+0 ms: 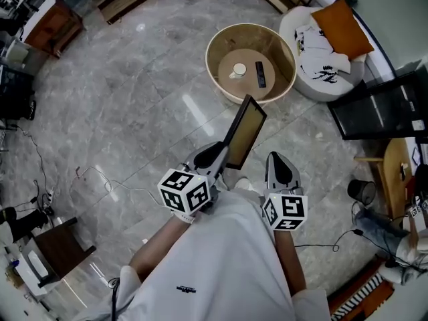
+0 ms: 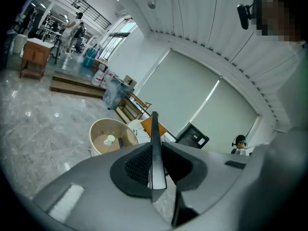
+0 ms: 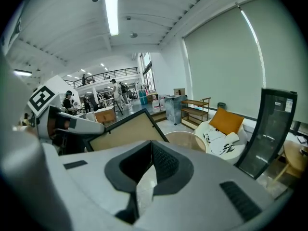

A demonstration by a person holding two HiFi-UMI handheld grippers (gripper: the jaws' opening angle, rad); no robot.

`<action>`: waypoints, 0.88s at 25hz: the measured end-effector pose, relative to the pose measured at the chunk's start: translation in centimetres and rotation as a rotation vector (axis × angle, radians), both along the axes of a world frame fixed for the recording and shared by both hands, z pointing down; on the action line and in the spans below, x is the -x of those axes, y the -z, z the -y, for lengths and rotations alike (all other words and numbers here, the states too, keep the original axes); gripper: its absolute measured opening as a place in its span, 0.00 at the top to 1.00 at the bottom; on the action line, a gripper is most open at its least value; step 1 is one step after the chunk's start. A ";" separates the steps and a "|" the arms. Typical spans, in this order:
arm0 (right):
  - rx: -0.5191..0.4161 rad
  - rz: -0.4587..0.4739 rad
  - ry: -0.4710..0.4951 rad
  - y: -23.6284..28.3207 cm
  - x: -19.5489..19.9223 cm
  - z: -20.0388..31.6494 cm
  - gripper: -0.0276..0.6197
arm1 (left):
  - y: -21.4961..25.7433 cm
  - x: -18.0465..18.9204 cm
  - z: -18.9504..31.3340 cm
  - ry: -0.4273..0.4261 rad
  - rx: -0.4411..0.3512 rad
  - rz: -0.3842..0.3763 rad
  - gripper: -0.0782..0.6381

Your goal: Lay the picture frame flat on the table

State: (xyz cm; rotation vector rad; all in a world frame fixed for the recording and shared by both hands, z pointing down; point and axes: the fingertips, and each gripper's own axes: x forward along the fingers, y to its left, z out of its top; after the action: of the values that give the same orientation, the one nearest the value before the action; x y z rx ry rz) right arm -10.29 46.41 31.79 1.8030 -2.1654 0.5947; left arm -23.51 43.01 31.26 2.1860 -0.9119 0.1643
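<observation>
The picture frame [image 1: 245, 132], black-edged with a tan panel, is held tilted in the air above the floor, short of the round beige table [image 1: 215, 40]. My left gripper [image 1: 221, 154] is shut on the frame's lower edge. In the left gripper view the frame [image 2: 155, 138] stands edge-on between the pads. My right gripper [image 1: 281, 162] hangs beside it, shut and holding nothing. The right gripper view shows the frame [image 3: 127, 131] to its left. On the table lie a white cup [image 1: 239, 70] and a black remote [image 1: 261, 73].
A white armchair [image 1: 314, 79] with an orange cushion [image 1: 341, 29] stands right of the table. A black screen [image 1: 381, 105] and a wooden side table [image 1: 394, 169] are at the right. A dark stool [image 1: 60, 246] and floor cables [image 1: 100, 176] lie at the left.
</observation>
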 end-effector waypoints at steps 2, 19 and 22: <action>0.000 -0.008 0.007 -0.1 0.9 0.7 0.95 | 0.1 1.0 0.8 0.008 -0.007 -0.011 0.80; 0.058 -0.030 0.029 -1.7 3.0 6.0 0.95 | -1.8 6.7 6.9 0.133 0.038 -0.044 0.80; 0.058 -0.009 0.029 -2.4 2.0 7.8 0.95 | -2.2 5.4 8.5 0.131 0.044 -0.032 0.80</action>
State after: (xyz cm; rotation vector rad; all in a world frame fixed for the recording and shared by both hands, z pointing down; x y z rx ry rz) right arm -12.34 38.61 34.15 1.7383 -2.1424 0.6344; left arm -28.88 34.53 33.47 2.0756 -1.0206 0.0857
